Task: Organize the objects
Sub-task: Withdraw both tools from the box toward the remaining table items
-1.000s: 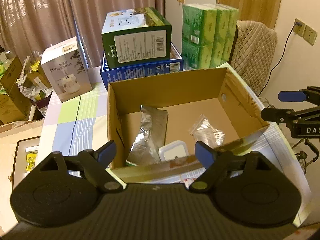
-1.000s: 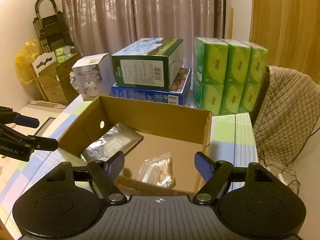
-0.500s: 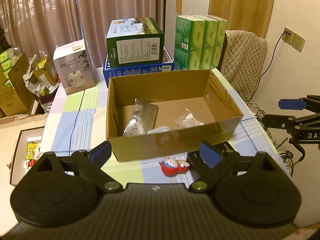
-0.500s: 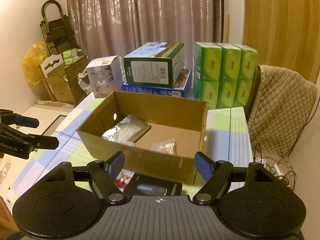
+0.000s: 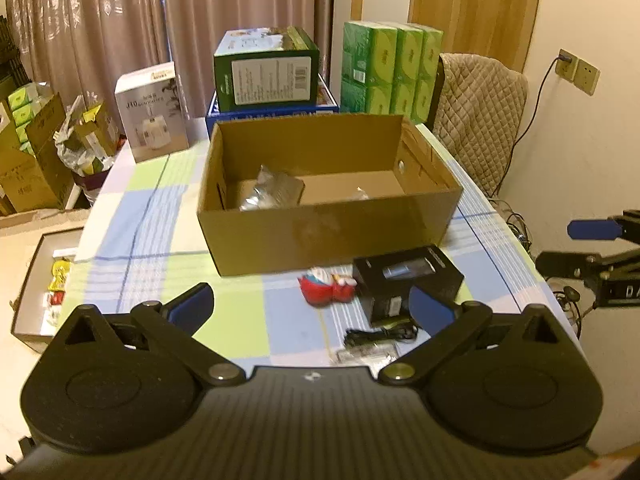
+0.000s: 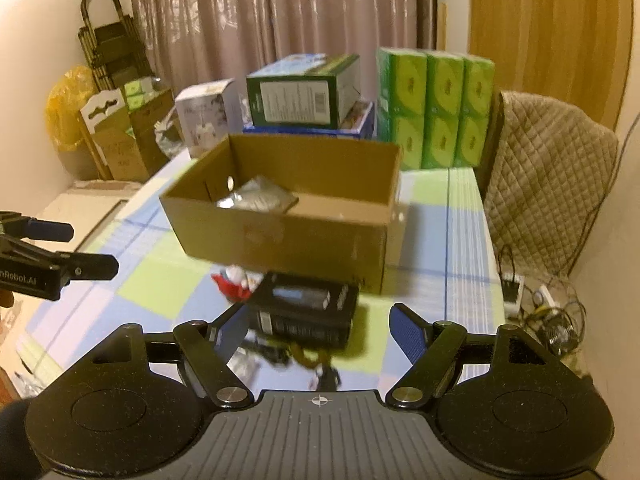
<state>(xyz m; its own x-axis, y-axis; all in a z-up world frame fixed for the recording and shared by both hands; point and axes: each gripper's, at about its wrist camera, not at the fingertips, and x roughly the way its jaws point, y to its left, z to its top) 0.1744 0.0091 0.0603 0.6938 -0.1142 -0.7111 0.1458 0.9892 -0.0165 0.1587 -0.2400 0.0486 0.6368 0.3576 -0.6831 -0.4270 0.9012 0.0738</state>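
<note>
The left gripper [image 5: 310, 308] has just been opening and its blue-padded fingers [image 5: 192, 309] now stand wide with nothing between them, hovering over the checked green-and-blue cloth of the counter [image 5: 160, 208]. The right gripper [image 6: 320, 330] is also spread, its fingers [image 6: 408, 332] empty.

Just ahead lie a small red-and-white toy figure [image 5: 326, 288], a flat black rectangular box [image 5: 408, 280] beside it, and a tangle of black cable [image 5: 378, 334] (its details blurred).

Behind these stands the open brown cardboard box [image 5: 320, 236], holding a crinkled silver foil pouch [image 5: 272, 192]. Beyond it sit stacked green and blue cartons [image 5: 266, 72] and green tissue packs [image 5: 392, 68].
</note>
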